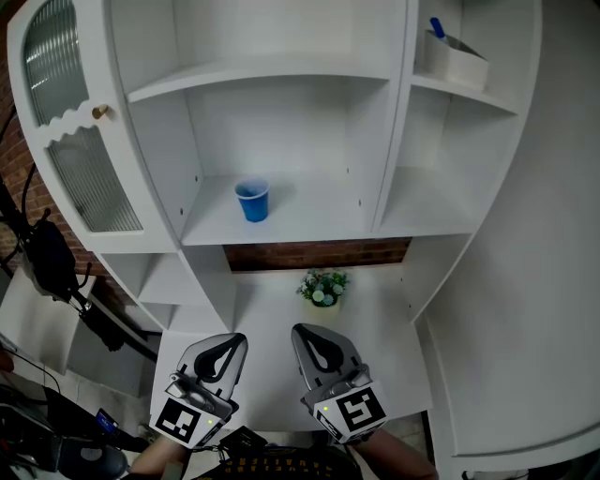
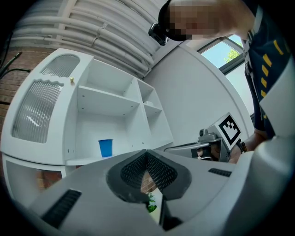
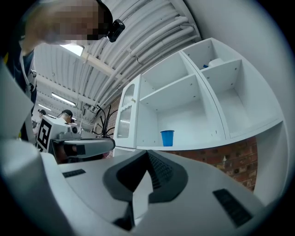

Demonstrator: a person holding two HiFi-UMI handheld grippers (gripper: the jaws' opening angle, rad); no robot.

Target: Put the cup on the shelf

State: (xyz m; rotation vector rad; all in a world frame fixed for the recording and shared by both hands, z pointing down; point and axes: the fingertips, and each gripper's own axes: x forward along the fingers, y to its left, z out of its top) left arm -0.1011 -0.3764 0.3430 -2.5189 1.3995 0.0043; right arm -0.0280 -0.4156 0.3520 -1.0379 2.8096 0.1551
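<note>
Left gripper (image 1: 230, 342): jaws together at the tips, nothing between them, as its own view confirms (image 2: 146, 153). Right gripper (image 1: 305, 333): jaws likewise closed and empty (image 3: 147, 155). Both are held side by side at the near edge of the scene, close to the person, pointing toward the far white shelf unit (image 1: 309, 217) and well apart from everything on it.

Blue cup (image 1: 252, 201): stands upright on the board of the middle compartment, left of that board's centre, near the left side wall. It touches nothing else. It shows the same way from the left gripper view (image 2: 105, 147) and the right gripper view (image 3: 167, 137).

Small potted plant (image 1: 323, 287): upright on the lower white surface, below the cup's board and to its right, in front of a strip of brick wall (image 1: 319, 254).

Upper right compartment: a white box (image 1: 453, 58) with a blue pen (image 1: 437, 28) sticking out.

Far left: a cabinet door (image 1: 80, 141) with ribbed glass stands open; small round knob (image 1: 99, 112) on its edge.
</note>
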